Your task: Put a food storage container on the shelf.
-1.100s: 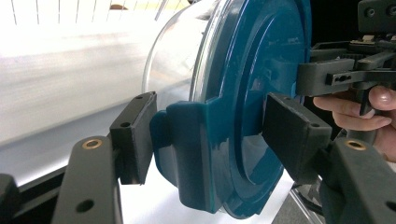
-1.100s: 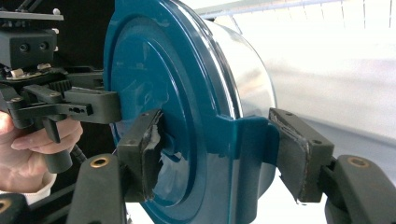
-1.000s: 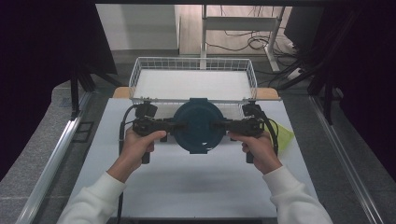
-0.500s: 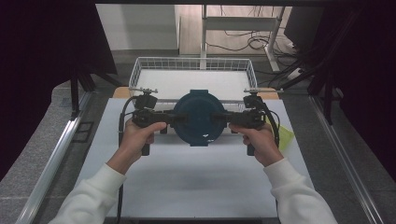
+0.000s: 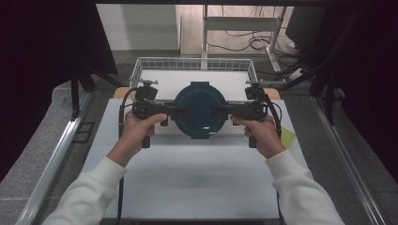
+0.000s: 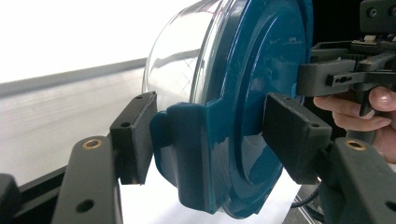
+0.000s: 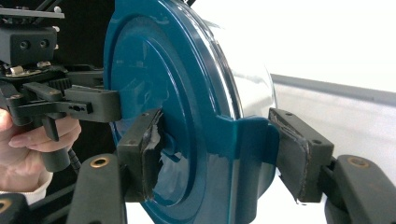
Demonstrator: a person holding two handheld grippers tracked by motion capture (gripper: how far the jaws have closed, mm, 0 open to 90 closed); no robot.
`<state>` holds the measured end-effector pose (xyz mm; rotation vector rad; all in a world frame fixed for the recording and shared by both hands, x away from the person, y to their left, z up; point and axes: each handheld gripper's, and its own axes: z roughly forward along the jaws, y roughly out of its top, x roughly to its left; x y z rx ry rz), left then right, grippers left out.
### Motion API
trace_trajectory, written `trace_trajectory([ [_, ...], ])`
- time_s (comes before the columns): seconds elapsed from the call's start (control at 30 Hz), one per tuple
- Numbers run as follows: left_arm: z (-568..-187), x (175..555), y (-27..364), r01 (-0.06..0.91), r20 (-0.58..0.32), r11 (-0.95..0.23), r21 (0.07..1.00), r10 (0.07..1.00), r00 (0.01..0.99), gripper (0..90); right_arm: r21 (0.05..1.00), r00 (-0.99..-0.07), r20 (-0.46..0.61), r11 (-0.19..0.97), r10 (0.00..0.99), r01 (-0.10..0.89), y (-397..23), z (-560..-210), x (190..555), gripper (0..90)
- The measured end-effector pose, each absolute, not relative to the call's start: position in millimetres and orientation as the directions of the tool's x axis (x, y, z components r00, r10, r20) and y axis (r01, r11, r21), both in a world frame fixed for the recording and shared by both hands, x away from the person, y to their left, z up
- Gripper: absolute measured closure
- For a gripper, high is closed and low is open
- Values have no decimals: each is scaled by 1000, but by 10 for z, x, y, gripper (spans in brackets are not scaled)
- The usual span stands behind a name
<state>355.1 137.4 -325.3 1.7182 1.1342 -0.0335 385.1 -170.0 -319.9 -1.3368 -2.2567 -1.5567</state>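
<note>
Container (image 5: 199,115) lifted toward wire basket (image 5: 141,70) | left gripper (image 5: 177,110), right gripper (image 5: 221,111) clamp its side tabs

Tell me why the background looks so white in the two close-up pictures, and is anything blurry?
Left gripper view: the tabletop behind the container is overexposed to near-white, with glare streaks on its clear bowl. Right gripper view: the same washed-out backdrop, the teal lid shiny with soft reflections, the near jaws slightly soft. High view: evenly lit white table, dark curtains at both sides, no noticeable blur.
</note>
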Motion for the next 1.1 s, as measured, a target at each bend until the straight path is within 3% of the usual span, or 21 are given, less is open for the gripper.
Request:
trace_trajectory([
  [1.1, -2947, 4017, 1451, 673, -494, -17, 739, 666, 559, 374, 729, -634, 497, 110, 593, 675, -1623, -2869, 4344, 377],
])
